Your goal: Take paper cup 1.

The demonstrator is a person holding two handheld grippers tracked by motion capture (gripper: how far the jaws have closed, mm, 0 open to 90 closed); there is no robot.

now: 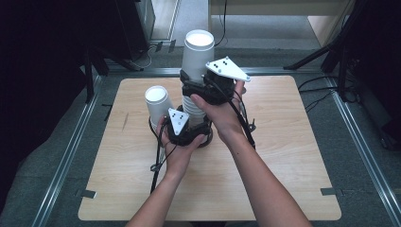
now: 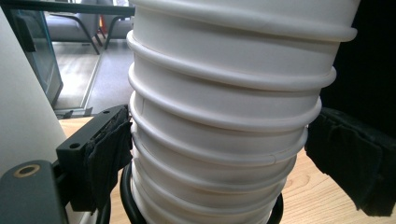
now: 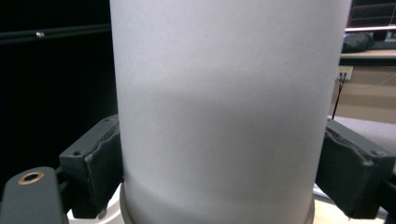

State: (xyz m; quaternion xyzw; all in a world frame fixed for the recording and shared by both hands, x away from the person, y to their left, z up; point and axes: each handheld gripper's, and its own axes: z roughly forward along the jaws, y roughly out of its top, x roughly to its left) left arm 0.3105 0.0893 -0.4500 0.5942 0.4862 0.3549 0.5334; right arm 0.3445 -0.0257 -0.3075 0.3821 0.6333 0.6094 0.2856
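1. High view. Forearms enter from the bottom edge, closest to the lens. My left gripper [image 1: 185,128] sits low at the foot of the stack of white paper cups [image 1: 194,109], near the middle of the wooden table [image 1: 283,161]. My right gripper [image 1: 206,87] is higher, at the top cup [image 1: 197,54]. One separate white cup [image 1: 157,105] stands upside down just left of the stack.
2. Left gripper view. Ribbed rims of the stack [image 2: 224,121] stand between my two black jaws. Left pad touches the rims; the right pad sits at the stack's edge, contact there not resolvable. Jaws partly closed around the stack's lower part.
3. Right gripper view. Smooth wall of the top cup [image 3: 224,112] lies between my jaws, both pads against its sides. Jaws about half closed, gripping it.
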